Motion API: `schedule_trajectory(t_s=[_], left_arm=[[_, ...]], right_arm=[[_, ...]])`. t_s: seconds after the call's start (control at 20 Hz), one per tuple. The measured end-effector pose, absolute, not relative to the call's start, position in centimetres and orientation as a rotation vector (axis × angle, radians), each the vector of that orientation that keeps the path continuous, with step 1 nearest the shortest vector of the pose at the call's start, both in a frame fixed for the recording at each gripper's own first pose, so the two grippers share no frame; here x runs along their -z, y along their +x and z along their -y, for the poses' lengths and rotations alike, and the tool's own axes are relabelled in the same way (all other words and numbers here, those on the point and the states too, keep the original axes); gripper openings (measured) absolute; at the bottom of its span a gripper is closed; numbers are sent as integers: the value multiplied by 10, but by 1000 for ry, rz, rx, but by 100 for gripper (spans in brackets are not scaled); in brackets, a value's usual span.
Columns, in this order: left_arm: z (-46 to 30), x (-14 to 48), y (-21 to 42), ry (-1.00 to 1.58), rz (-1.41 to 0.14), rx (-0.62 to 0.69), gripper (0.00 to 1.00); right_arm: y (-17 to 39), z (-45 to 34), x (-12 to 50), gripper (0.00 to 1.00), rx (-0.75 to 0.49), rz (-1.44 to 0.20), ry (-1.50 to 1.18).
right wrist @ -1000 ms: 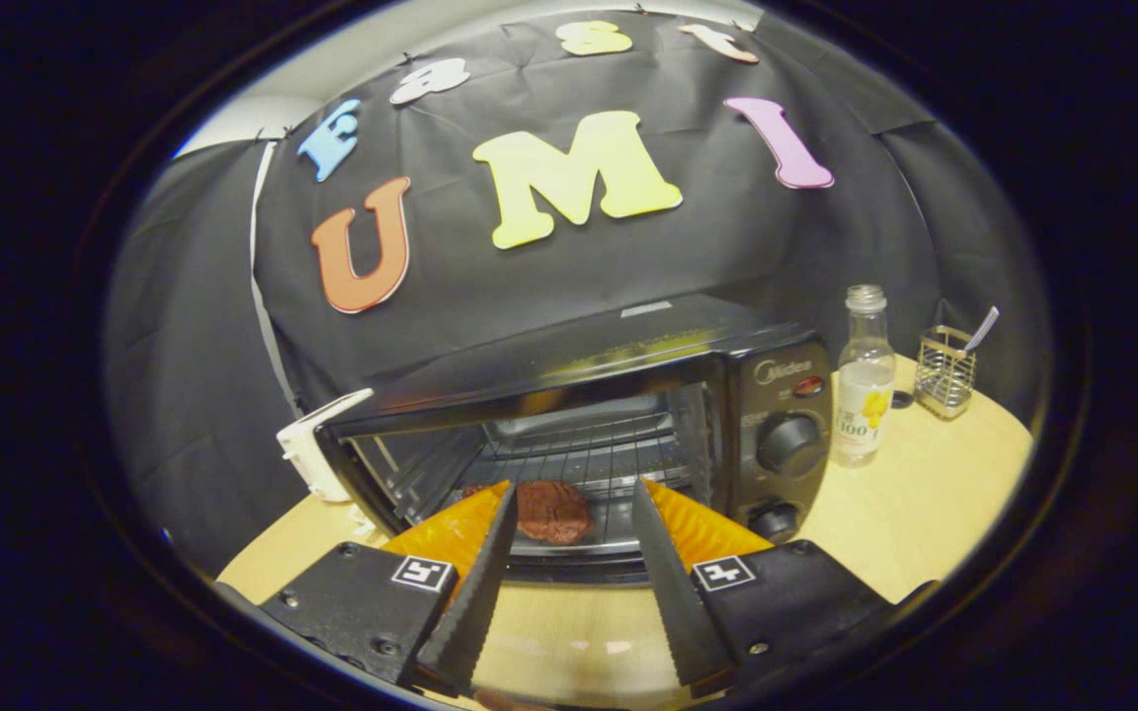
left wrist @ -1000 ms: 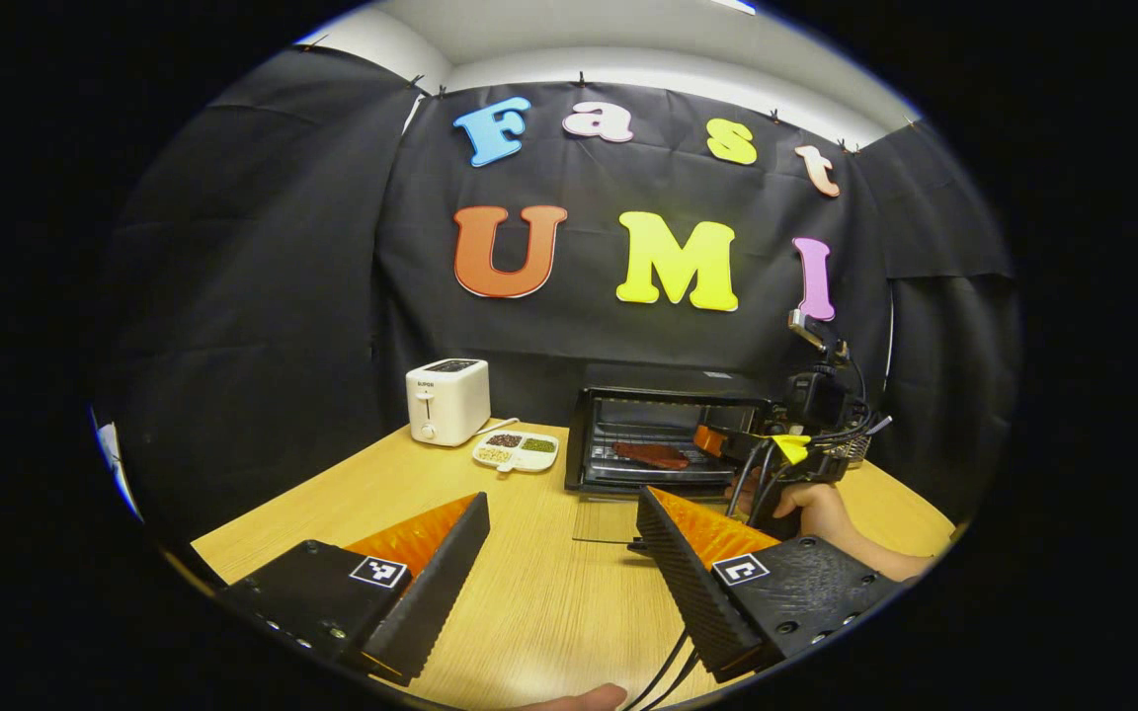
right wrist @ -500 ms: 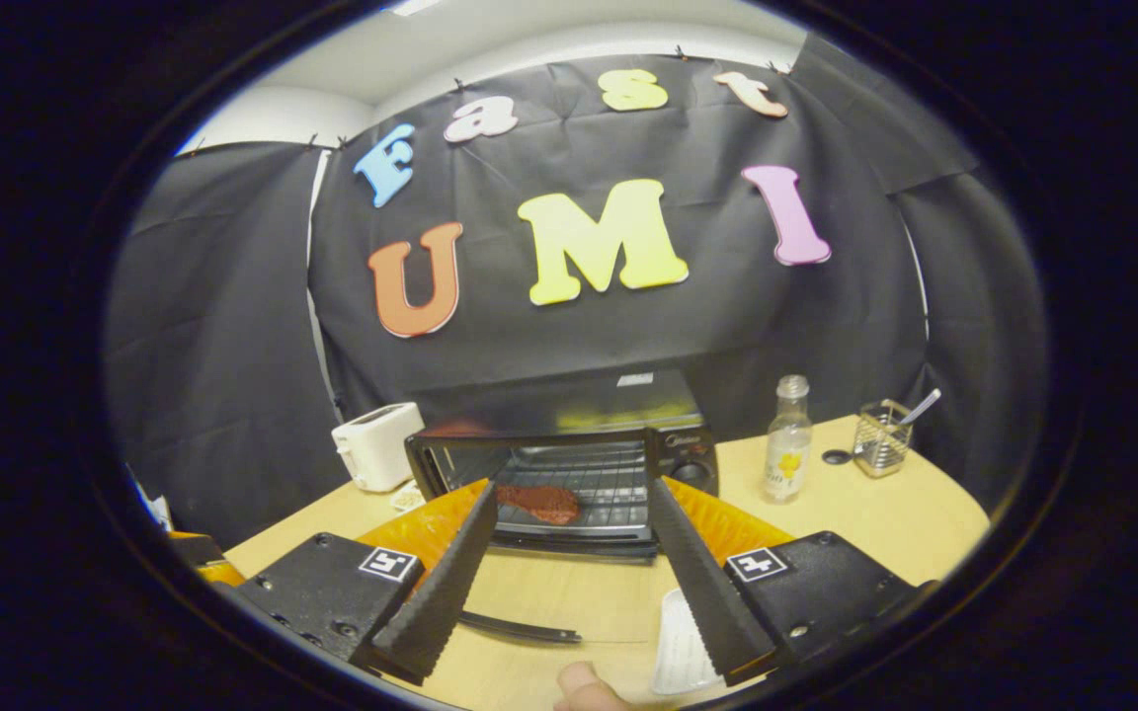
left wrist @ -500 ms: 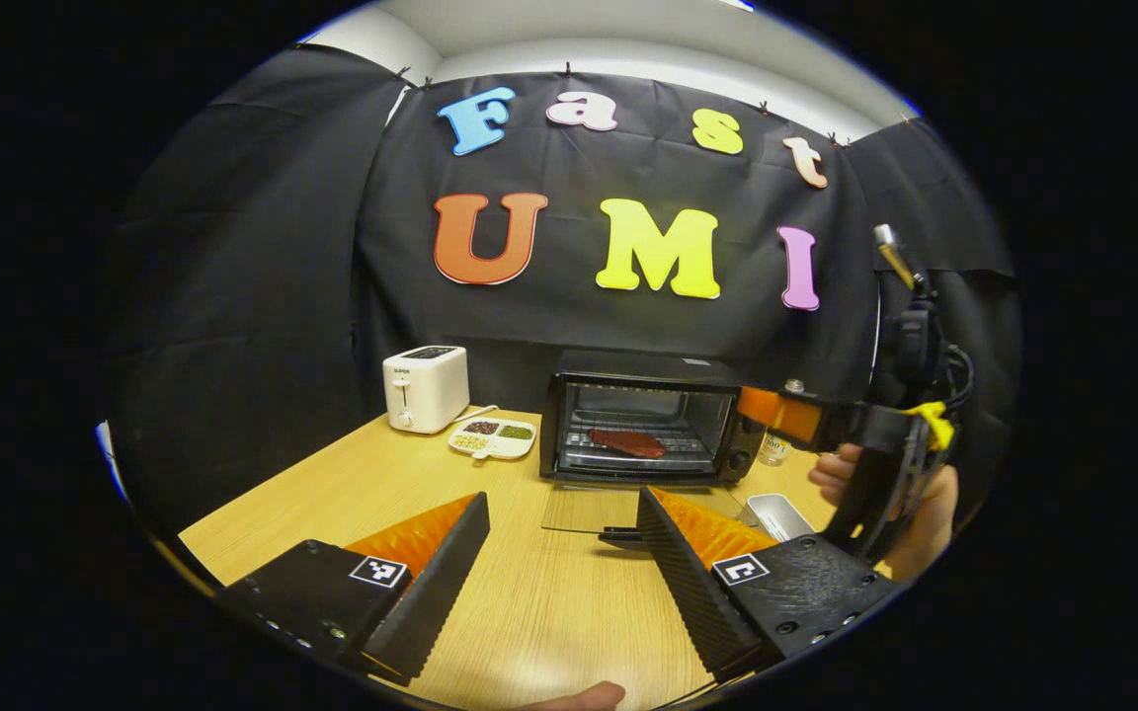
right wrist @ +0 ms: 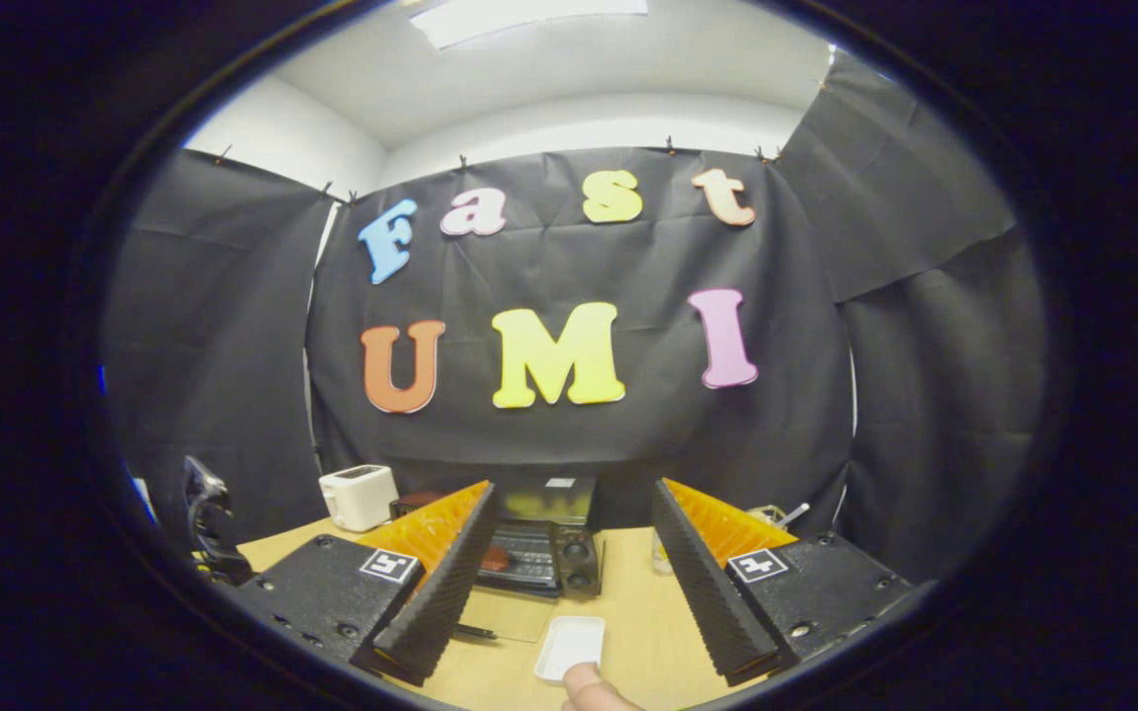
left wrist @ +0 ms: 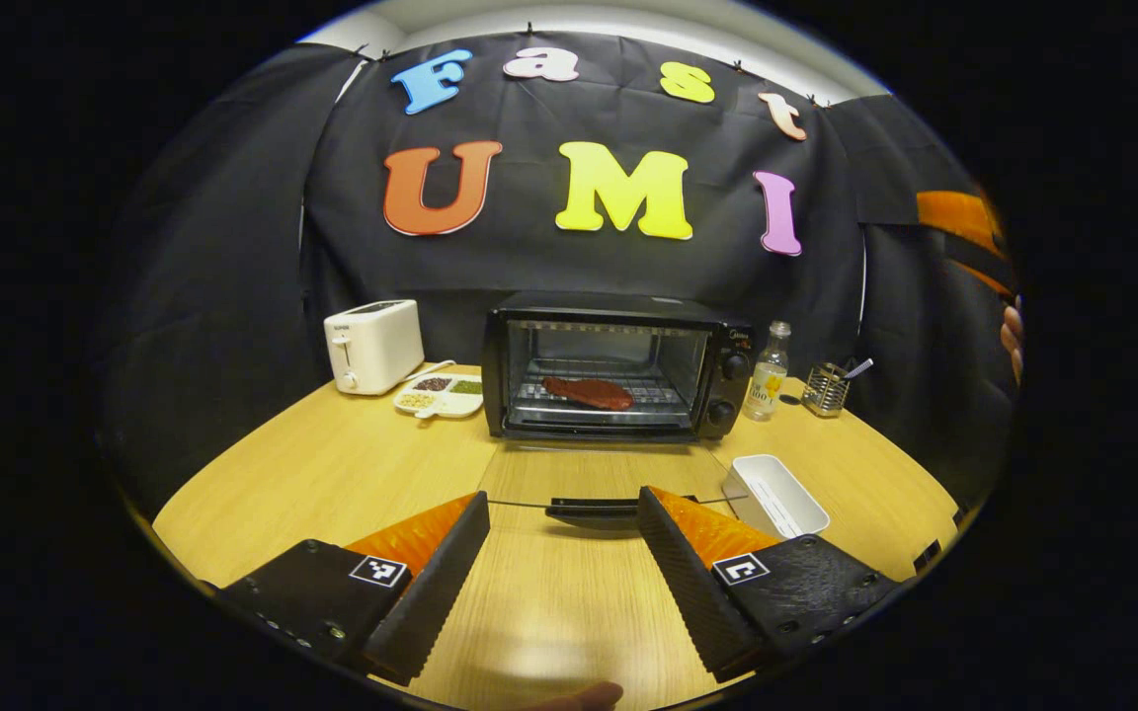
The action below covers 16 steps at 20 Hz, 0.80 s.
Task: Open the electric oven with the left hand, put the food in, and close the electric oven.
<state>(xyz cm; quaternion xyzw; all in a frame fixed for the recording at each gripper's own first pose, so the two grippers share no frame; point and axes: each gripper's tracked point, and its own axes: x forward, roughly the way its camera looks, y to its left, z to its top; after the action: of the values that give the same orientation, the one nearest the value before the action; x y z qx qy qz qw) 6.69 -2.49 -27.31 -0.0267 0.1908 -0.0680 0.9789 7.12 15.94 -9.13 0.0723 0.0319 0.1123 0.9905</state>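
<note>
Electric oven (left wrist: pixel 616 367) is seen straight ahead of the left gripper (left wrist: pixel 562 568), well beyond its fingers, standing at the far side of the wooden table (left wrist: pixel 332 474) against the booth's black wall. Its glass door (left wrist: pixel 597 484) is folded down flat toward the fingers, with the dark door handle (left wrist: pixel 593 509) lying between the two fingertips in the left gripper view. The food (left wrist: pixel 588 392), a reddish-brown slab, is lying on the wire rack inside the cavity. The fingers of the left gripper are held wide apart with nothing between them but bare table.

To the right of the right-hand finger, a white rectangular tray (left wrist: pixel 774 494) is set on the table just beside the door. Beyond it a clear bottle (left wrist: pixel 769 371) and a small wire holder (left wrist: pixel 825 387) are placed beside the oven's knob side. Beyond the left-hand finger, a white toaster (left wrist: pixel 372 346) and a divided white dish (left wrist: pixel 439 394) are set.

In the right gripper view, the right gripper (right wrist: pixel 572 578) is raised well back from the oven, which is seen small between its widely parted, empty fingers, with the tray nearer them.
</note>
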Motion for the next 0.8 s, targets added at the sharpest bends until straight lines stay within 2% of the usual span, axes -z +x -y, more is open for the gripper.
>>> schedule_trajectory(t_s=[0.1,0.25,0.55,0.65,0.7,0.75,0.8], left_arm=[[39,289,73,-35,-423,156,97],[55,313,81,0,-473,180,97],[81,351,99,-6,-575,221,97],[85,357,108,14,-594,223,96],[80,361,113,30,-610,205,89],[79,368,123,48,-636,188,96],[76,378,120,57,-688,183,96]], right_arm=[[67,-137,85,96,-185,-60,124],[63,-115,73,99,-145,-34,91],[61,-101,83,96,-176,-16,120],[68,-87,99,99,-157,-48,108],[70,-80,104,99,-145,-58,99],[73,-73,110,99,-133,-68,88],[74,-67,114,99,-124,-77,80]])
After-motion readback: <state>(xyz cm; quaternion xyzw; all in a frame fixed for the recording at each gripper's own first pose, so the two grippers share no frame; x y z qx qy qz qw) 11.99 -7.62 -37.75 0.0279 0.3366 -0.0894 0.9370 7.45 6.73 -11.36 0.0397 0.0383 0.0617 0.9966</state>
